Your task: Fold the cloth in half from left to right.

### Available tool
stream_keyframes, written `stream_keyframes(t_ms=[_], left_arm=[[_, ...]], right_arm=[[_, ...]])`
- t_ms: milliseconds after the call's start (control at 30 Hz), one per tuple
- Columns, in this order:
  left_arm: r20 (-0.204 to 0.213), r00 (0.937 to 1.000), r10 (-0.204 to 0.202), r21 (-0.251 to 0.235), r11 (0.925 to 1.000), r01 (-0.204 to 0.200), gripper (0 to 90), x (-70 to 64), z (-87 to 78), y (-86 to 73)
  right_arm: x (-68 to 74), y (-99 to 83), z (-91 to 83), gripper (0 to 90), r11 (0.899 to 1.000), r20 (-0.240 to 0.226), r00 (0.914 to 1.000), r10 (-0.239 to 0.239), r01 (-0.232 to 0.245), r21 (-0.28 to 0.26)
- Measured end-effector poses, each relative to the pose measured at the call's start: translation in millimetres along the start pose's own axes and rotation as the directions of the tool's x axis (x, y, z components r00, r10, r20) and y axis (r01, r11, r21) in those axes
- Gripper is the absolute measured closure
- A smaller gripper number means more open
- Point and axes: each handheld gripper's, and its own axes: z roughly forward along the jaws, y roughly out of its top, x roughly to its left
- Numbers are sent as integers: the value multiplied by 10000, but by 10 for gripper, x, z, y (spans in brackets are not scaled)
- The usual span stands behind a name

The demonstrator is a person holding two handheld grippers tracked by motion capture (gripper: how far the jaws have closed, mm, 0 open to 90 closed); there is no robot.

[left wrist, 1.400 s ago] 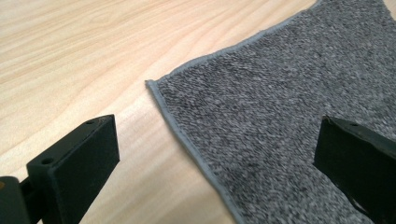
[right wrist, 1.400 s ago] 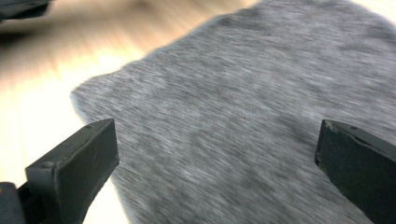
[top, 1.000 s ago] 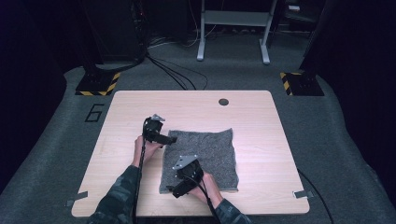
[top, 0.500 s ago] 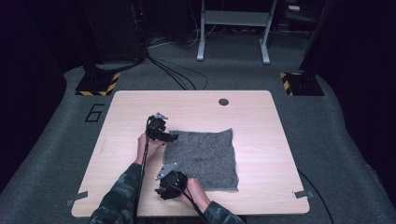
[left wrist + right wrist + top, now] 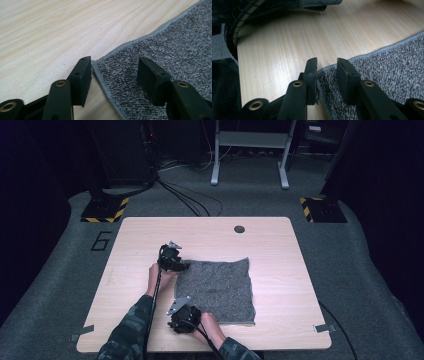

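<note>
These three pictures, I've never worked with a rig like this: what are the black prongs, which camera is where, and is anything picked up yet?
No robot arm here: a person at a wooden table holds a hand-held gripper in each hand. The high view looks down from above the person's side. In it, the left gripper sits at the far-left corner of a grey towel lying flat, and the right gripper sits at its near-left corner.

The other two pictures come from cameras riding on the grippers. The black prongs are each gripper's own fingers. In the left gripper view they stand wide apart, astride the towel's hemmed corner. In the right gripper view the fingers are closer together around the other corner, with a gap between them.

Nothing is lifted yet. A small dark round hole marks the table's far side.
</note>
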Motion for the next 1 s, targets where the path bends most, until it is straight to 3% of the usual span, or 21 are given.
stream_keyframes(t_ms=[167, 233, 433, 667, 1000], left_arm=[[-426, 9989, 213, -113, 9997, -218, 544, -51, -1, -22], [-432, 9989, 177, -215, 9996, -186, 583, -50, -3, -31], [-430, 9991, -44, -404, 9992, 27, 690, -18, -13, -57], [-360, 9993, -111, -423, 9991, 96, 831, -50, -7, -54], [-449, 9990, -72, -242, 9997, 61, 849, -70, -36, -22]], right_arm=[[7, -21, -2, 769, 9999, -43, 10000, -12, 12, -139], [18, -36, 3, 816, 9995, -147, 9999, -60, 55, -302], [28, -72, 1, 847, 9985, -215, 9997, -68, 57, -541], [38, -102, -2, 875, 9968, 15, 9999, 111, -109, -789], [50, -174, -111, 879, 9915, 34, 9989, 464, -457, -1216]])
